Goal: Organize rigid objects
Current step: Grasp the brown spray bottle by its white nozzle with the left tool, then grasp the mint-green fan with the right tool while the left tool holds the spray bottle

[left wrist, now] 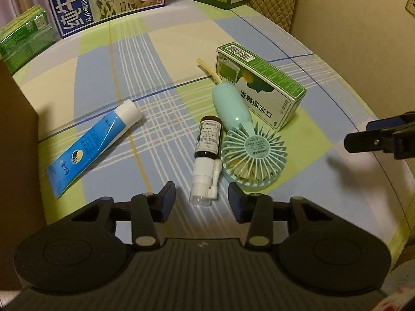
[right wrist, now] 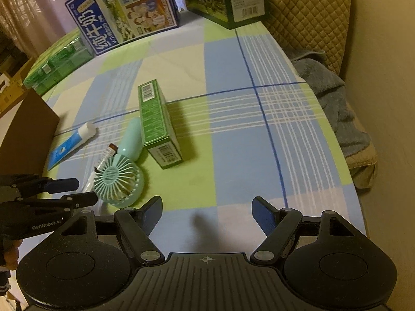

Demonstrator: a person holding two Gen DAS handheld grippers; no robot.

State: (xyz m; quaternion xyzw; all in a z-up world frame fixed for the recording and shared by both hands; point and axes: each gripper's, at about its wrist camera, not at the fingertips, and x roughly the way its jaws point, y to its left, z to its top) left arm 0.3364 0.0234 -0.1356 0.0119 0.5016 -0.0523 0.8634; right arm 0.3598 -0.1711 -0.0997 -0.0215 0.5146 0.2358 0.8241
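From the left wrist, the left gripper (left wrist: 201, 199) hangs spread and empty with the spray bottle (left wrist: 206, 156) lying between its fingertips beside the mint handheld fan (left wrist: 247, 149), so it should probably lower squarely before closing; from the right wrist, the right gripper (right wrist: 207, 207) is spread, empty, over bare tablecloth (right wrist: 259, 142).

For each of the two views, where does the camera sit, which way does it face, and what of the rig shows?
Left wrist: rides behind the open left claw, low over the table, facing the spray bottle, fan, tube and green box; the right claw enters at the right edge.
Right wrist: behind the open right claw, facing bare tablecloth; the left claw enters at the left.
Shared: fan, green box, tube, milk carton.
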